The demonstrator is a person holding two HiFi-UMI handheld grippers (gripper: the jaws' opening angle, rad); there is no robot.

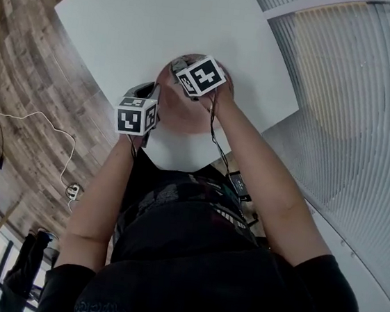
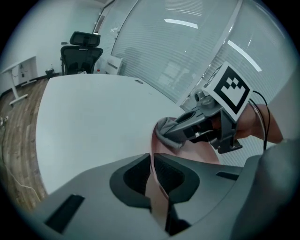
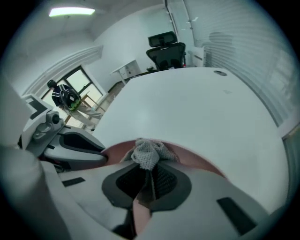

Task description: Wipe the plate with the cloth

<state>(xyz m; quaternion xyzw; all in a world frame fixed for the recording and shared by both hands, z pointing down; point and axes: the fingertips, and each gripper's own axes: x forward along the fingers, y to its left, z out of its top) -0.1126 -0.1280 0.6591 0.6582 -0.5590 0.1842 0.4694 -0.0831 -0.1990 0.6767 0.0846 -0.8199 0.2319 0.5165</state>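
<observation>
Dusty pink on the plate [image 3: 195, 160], and the cloth [image 3: 146, 153] is pale grey in a waffle knit. White table [image 1: 146, 27], brown wood-grain floor [image 1: 23, 69]. Black-and-white square markers on the cubes [image 1: 202, 77]. A black chair [image 3: 166, 46] behind.

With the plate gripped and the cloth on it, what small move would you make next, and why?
Probably sweep the right gripper and its cloth across the plate: the left gripper is shut on the rim, steadying it, and the cloth rests on the plate.
</observation>
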